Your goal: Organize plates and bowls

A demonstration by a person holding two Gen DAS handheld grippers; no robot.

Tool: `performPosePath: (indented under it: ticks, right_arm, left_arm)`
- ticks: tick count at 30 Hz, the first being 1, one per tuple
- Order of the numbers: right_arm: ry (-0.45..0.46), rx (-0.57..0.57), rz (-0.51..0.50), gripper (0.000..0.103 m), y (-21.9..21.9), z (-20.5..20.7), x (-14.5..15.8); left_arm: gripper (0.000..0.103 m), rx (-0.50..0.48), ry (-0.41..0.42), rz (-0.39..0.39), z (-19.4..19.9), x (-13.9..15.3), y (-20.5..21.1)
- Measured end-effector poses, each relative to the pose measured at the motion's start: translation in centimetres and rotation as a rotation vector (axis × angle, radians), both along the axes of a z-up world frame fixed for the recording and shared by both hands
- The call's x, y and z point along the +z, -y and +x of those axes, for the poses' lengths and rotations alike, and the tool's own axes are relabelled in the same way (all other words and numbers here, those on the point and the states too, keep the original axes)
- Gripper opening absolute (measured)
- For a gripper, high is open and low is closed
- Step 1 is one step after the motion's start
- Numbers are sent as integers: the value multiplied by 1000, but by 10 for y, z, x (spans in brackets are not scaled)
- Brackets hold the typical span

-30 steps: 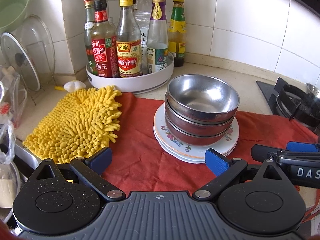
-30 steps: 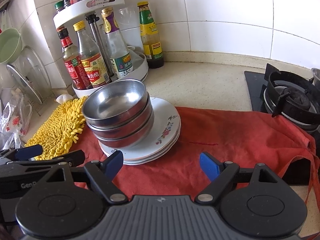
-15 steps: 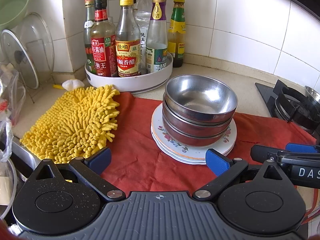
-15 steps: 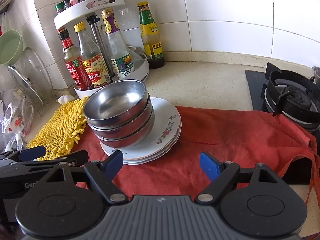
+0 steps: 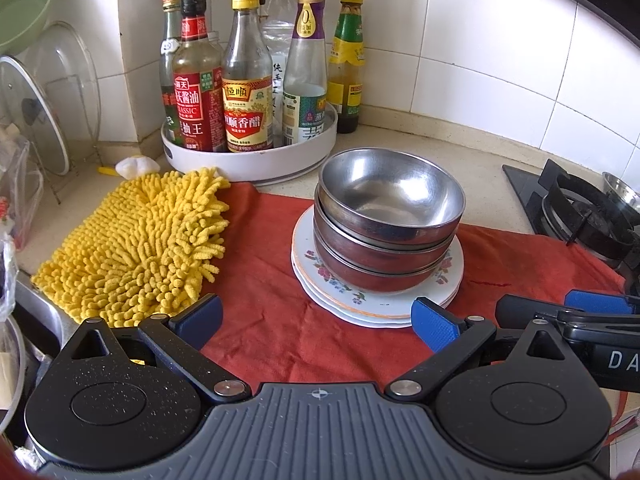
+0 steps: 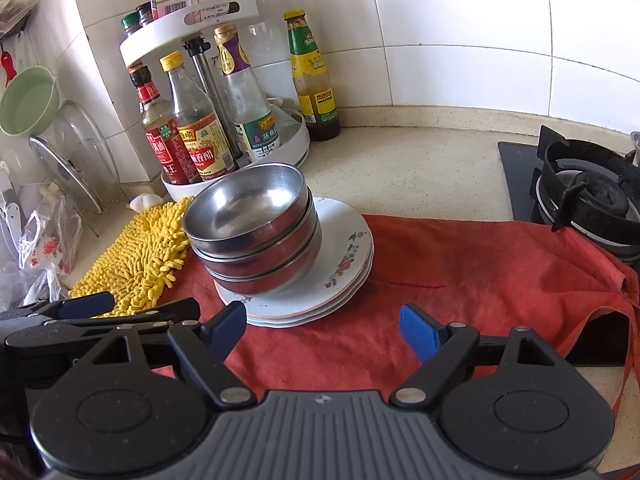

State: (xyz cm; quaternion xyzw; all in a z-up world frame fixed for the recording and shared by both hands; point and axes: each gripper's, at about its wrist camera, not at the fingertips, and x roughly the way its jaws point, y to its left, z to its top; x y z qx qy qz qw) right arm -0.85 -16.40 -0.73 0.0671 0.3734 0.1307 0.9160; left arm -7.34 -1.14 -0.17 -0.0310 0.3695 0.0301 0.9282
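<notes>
Where bowls (image 5: 390, 220) stack, plates (image 5: 360, 300) mostly hidden.

1. A red cloth (image 5: 280, 320) is spread over the counter's centre.
2. A yellow chenille mitt (image 5: 140, 248) lies at 9 o'clock, its right edge overlapping the cloth.
3. A white turntable rack (image 5: 248, 160) stands at 12 o'clock, holding upright sauce and vinegar bottles (image 5: 246, 80).
4. A green-labelled bottle (image 6: 312, 76) stands on the counter just beside the rack, at its right.
5. A gas burner (image 6: 592, 200) sits at 3 o'clock.
6. A glass lid (image 5: 36, 108) leans in a wire stand at 10 o'clock, a green bowl (image 5: 24, 4) hanging above it.
</notes>
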Motion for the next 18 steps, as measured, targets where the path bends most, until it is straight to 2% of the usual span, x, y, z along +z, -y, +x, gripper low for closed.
performPosePath:
  ticks: [3, 8, 10, 12, 18]
  right_arm:
    - [13, 2, 18, 82, 2, -2, 2]
    - [39, 9, 44, 82, 5, -7, 6]
    - [50, 10, 50, 82, 4, -8, 7]
    - [59, 12, 63, 82, 5, -9, 9]
    - [108, 18, 94, 86, 8, -16, 16]
  left_arm:
    - [102, -6, -4, -24, -1, 1, -1]
    - [102, -26, -43, -121, 0, 0, -9]
    - [102, -26, 19, -107, -6, 2, -8]
    - [102, -20, 80, -47, -13, 7, -2]
    - [102, -60, 82, -102, -11, 16, -9]
